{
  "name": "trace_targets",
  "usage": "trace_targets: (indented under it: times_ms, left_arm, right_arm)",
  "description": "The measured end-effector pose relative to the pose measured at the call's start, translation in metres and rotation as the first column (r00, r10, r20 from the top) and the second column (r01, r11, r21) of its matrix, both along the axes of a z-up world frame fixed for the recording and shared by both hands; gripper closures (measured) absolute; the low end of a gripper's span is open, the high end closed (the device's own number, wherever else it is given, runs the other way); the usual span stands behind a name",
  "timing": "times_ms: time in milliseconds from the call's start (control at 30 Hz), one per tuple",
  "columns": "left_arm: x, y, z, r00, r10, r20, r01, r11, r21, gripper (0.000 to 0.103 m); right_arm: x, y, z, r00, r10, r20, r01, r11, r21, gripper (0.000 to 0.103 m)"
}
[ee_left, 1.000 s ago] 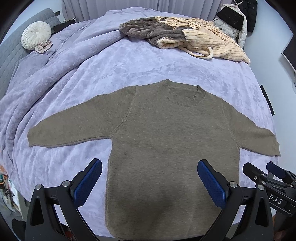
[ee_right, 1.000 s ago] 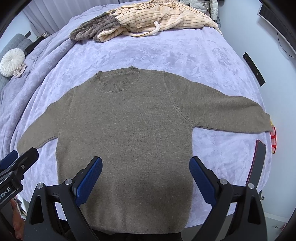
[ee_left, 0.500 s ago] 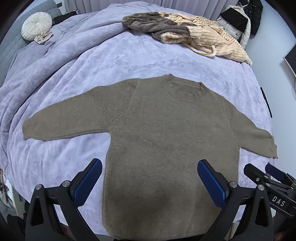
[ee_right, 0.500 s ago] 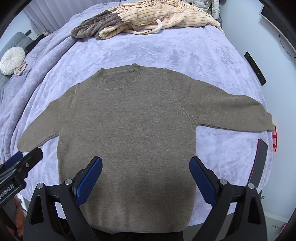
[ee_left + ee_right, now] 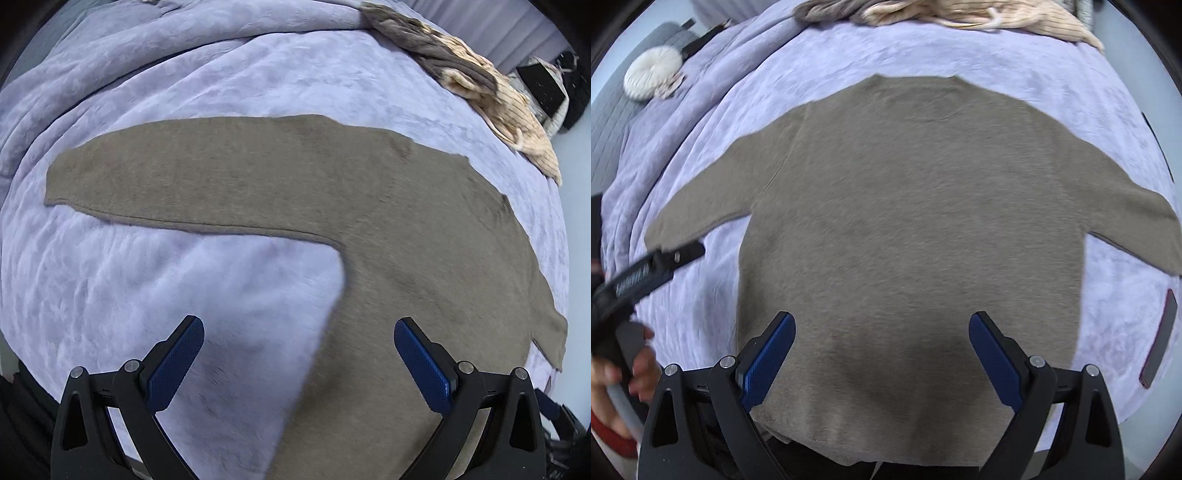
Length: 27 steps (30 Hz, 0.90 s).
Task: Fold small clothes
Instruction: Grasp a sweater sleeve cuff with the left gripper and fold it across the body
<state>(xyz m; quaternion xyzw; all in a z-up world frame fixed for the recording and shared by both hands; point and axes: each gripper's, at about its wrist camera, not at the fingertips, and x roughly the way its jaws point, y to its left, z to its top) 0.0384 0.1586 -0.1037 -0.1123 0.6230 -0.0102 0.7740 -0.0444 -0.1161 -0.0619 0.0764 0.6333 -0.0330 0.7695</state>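
An olive-brown knit sweater (image 5: 908,221) lies flat on the lilac bedspread (image 5: 1052,81), both sleeves spread out. My right gripper (image 5: 882,347) hovers open over the sweater's lower body, near the hem. My left gripper (image 5: 299,354) is open too, above the sweater's left side edge below the armpit, with the left sleeve (image 5: 177,177) stretching away ahead. In the right wrist view the left gripper (image 5: 653,266) shows at the left edge, held by a hand (image 5: 613,376), near the sleeve's cuff.
A heap of cream ribbed and grey-brown clothes (image 5: 476,85) lies at the far side of the bed. A round white cushion (image 5: 652,72) sits far left. A dark flat phone-like object (image 5: 1158,343) lies near the bed's right edge.
My left gripper has swung left and lower, from the sweater's body toward its left side and sleeve. My right gripper has moved closer to the sweater. Both remain open.
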Motion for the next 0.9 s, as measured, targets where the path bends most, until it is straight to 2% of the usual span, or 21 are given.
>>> trace_targets:
  times_ms: [100,200,233,333,400,500,567,600,633,667,700,733,800,900]
  left_arm:
    - [0.016,0.053,-0.025,0.994,0.107,0.016,-0.106,0.993,-0.044,0.000]
    - [0.029,0.111,-0.047,0.971,0.236,0.041,-0.233,0.970,-0.062,0.000]
    - [0.033,0.128,-0.053,0.960,0.277,0.047,-0.274,0.959,-0.069,0.000]
    - [0.038,0.167,-0.070,0.927,0.373,0.047,-0.363,0.919,-0.153,0.000]
    - [0.043,0.186,-0.082,0.910,0.413,0.047,-0.390,0.887,-0.246,0.000]
    - [0.045,0.203,-0.091,0.880,0.470,0.065,-0.429,0.847,-0.315,0.001]
    - [0.044,0.208,-0.091,0.860,0.505,0.075,-0.462,0.832,-0.306,0.013]
    - [0.043,0.209,-0.090,0.854,0.515,0.076,-0.475,0.830,-0.293,0.024]
    - [0.044,0.210,-0.090,0.847,0.526,0.080,-0.488,0.828,-0.275,0.040]
    - [0.045,0.211,-0.089,0.843,0.531,0.086,-0.495,0.829,-0.261,0.051]
    - [0.045,0.212,-0.088,0.845,0.527,0.098,-0.489,0.833,-0.258,0.074]
    - [0.047,0.212,-0.087,0.848,0.519,0.111,-0.477,0.836,-0.270,0.092]
    - [0.047,0.210,-0.078,0.851,0.502,0.156,-0.451,0.849,-0.274,0.093]
    - [0.049,0.194,-0.052,0.858,0.446,0.255,-0.397,0.890,-0.222,0.093]
  right_arm:
    - [0.004,0.027,-0.018,0.999,0.052,-0.016,-0.051,0.999,0.017,0.007]
    - [0.007,0.051,-0.032,0.995,0.101,-0.022,-0.100,0.994,0.043,0.007]
    - [0.009,0.059,-0.036,0.993,0.116,-0.025,-0.115,0.992,0.047,0.007]
    - [0.012,0.078,-0.050,0.989,0.147,-0.034,-0.144,0.987,0.077,0.007]
    - [0.014,0.088,-0.059,0.986,0.159,-0.044,-0.154,0.984,0.094,0.007]
    - [0.015,0.097,-0.071,0.983,0.175,-0.050,-0.168,0.979,0.112,0.007]
    - [0.015,0.100,-0.077,0.982,0.183,-0.050,-0.176,0.977,0.123,0.007]
    - [0.014,0.100,-0.079,0.981,0.185,-0.051,-0.177,0.976,0.126,0.007]
    - [0.013,0.100,-0.081,0.981,0.186,-0.052,-0.178,0.975,0.129,0.007]
    - [0.012,0.100,-0.082,0.981,0.187,-0.054,-0.179,0.975,0.135,0.007]
    - [0.011,0.099,-0.083,0.980,0.189,-0.056,-0.179,0.974,0.140,0.007]
    - [0.010,0.098,-0.084,0.980,0.190,-0.055,-0.180,0.973,0.145,0.007]
    - [0.008,0.096,-0.086,0.980,0.191,-0.052,-0.181,0.971,0.153,0.007]
    - [0.008,0.091,-0.088,0.981,0.189,-0.034,-0.181,0.969,0.167,0.007]
